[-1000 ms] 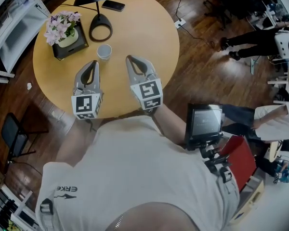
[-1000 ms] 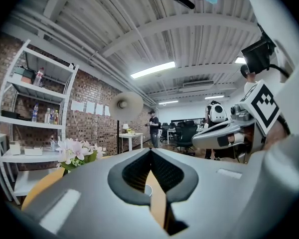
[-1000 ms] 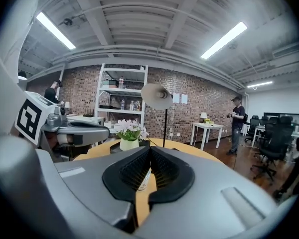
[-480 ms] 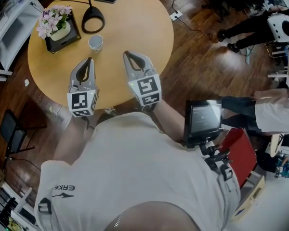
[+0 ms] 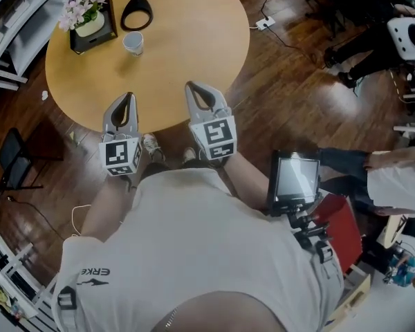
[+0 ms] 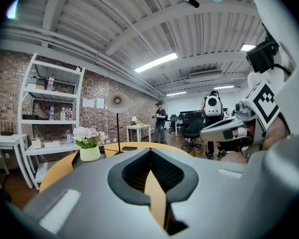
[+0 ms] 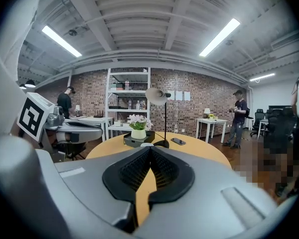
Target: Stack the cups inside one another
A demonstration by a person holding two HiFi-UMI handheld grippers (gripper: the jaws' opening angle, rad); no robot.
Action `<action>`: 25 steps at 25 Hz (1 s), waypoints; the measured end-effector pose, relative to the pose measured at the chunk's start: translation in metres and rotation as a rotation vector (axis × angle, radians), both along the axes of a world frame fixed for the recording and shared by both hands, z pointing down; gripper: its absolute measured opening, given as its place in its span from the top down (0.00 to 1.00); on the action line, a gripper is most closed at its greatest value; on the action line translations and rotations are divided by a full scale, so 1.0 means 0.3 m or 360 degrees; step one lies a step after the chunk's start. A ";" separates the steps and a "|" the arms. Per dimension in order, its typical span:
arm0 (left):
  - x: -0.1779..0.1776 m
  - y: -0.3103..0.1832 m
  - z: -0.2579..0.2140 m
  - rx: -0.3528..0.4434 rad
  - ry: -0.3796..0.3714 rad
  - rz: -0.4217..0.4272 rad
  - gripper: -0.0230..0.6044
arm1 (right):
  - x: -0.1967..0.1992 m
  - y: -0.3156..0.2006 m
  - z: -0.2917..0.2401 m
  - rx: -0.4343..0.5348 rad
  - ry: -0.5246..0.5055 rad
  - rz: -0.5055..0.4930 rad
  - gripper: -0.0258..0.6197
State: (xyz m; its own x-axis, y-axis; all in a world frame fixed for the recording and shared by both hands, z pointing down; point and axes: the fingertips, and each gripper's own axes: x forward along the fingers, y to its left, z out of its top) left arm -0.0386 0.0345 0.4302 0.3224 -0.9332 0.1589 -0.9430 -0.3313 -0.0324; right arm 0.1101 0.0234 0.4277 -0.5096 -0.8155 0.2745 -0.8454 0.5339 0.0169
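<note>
Jaws of left hand-held gripper (image 5: 128, 97) and right hand-held gripper (image 5: 194, 86) fully together, nothing between. Lamp (image 5: 139, 1) cut off at head view's top; cup (image 5: 132, 42) single or stacked, cannot tell. Shirt (image 5: 194, 254) print reads "ERKE".

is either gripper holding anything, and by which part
Nothing is held: the left gripper and right gripper are both shut empty, away from the small white cup on the round wooden table.

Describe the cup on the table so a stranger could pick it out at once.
Find the round wooden table and look to its far left side, where a black lamp base and flowers on a dark tray sit. The cup stands just nearer than the lamp base, right of the tray: small, pale and open-topped, unlike its dark neighbours.
</note>
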 end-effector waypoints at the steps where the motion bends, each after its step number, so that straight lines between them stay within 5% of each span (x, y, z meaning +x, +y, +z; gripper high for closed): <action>1: 0.005 0.024 0.004 -0.0004 -0.0007 -0.0013 0.96 | 0.010 0.021 0.007 -0.0003 0.0002 -0.0006 0.94; 17: -0.049 0.190 -0.026 0.0073 -0.0052 0.0036 0.96 | -0.071 0.225 -0.037 0.0159 0.0159 0.0012 0.94; 25: -0.119 0.215 -0.011 0.0081 -0.0084 0.0069 0.96 | -0.139 0.271 -0.003 0.0124 0.0180 0.0026 0.94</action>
State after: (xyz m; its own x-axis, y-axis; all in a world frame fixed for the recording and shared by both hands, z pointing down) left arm -0.0743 0.0990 0.4267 0.3554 -0.9257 0.1294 -0.9242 -0.3687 -0.0997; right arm 0.0685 0.1046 0.4268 -0.4654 -0.8445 0.2651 -0.8442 0.5135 0.1537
